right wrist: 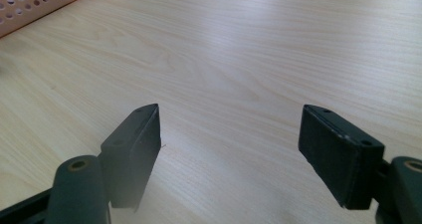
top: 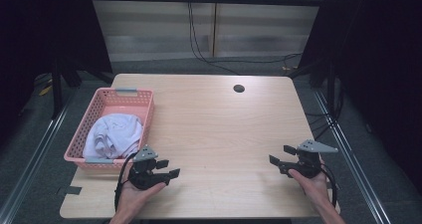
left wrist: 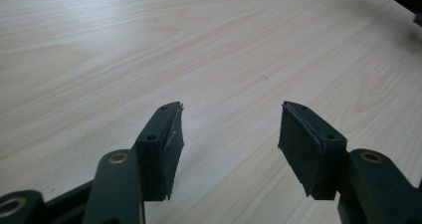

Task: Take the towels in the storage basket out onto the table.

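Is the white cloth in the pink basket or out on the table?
In: the white cloth lies bunched inside the pink basket.

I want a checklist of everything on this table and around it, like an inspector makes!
Surface: light wooden table, bare in the middle, round hole near the far edge.
Job's things: pink basket at the left edge, white cloth bunched inside it.
Clutter: nothing seen.
Grippers: left gripper open, nothing between the jaws; right gripper open, nothing between the jaws.
Cables: black cable loops from the left gripper; black cords hang down the back wall.
Surroundings: grey floor, dark curtains on both sides.
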A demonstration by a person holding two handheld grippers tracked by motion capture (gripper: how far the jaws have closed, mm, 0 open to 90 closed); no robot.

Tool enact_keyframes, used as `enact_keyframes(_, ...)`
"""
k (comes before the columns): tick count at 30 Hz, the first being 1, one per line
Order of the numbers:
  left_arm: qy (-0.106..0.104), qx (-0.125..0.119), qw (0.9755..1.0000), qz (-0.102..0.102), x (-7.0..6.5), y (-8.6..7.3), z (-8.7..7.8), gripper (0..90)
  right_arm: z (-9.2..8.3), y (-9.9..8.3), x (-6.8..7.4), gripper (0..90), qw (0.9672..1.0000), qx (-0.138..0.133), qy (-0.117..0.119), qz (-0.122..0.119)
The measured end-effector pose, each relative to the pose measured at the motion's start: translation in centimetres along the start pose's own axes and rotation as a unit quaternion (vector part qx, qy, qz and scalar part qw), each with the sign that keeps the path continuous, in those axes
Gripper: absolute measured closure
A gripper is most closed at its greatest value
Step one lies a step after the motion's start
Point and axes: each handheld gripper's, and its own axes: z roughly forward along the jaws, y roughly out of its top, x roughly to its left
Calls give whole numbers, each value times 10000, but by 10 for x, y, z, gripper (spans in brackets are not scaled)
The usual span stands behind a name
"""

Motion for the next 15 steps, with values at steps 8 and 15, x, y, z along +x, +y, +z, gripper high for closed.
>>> enact_keyframes(8,69,75,9999,93,-6,1,-1,379,-3,0,2,266,10000,-43,37,-15)
enact_keyframes(15,223,-225,9994,148,-2,9,-19,367,-5,1,8,247,9998,12,162,-82)
